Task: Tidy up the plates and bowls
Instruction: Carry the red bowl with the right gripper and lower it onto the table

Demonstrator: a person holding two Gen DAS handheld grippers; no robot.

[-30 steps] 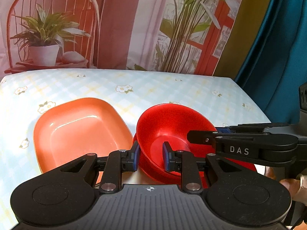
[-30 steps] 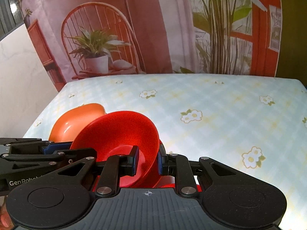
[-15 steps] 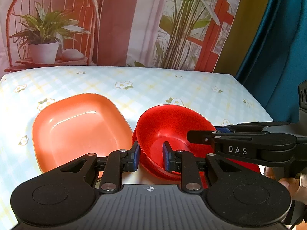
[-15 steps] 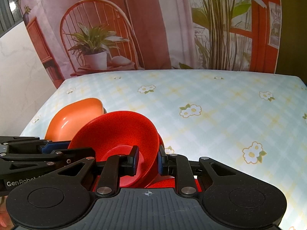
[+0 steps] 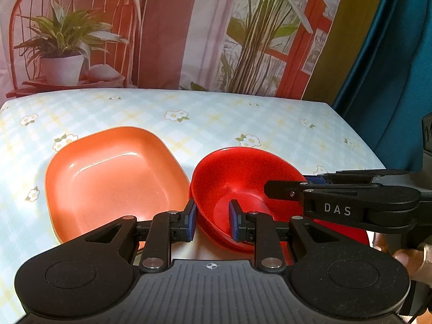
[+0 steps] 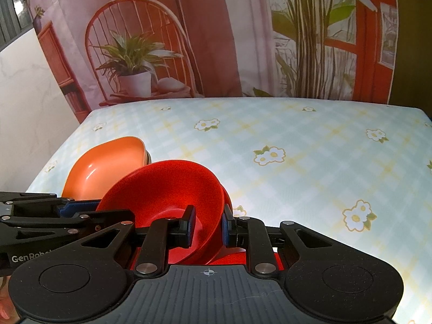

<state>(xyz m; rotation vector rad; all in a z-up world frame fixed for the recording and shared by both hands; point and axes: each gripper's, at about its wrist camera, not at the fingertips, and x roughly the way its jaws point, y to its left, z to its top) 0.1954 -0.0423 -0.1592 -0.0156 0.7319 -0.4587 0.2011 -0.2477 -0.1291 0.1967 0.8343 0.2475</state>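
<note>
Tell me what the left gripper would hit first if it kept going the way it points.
Likely the red bowl itself: the left gripper is already shut on its near rim, so the bowl's wall and floor lie directly ahead.

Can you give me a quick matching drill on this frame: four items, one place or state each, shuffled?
Items:
1. red bowl
2. orange square plate
3. left gripper
4. right gripper

States:
A. lying flat on the tablecloth, not held
B. shut on the bowl's left rim
C. gripped at two sides, tilted
D. shut on the bowl's right rim

Pairs: 1-C, 2-A, 3-B, 4-D
</note>
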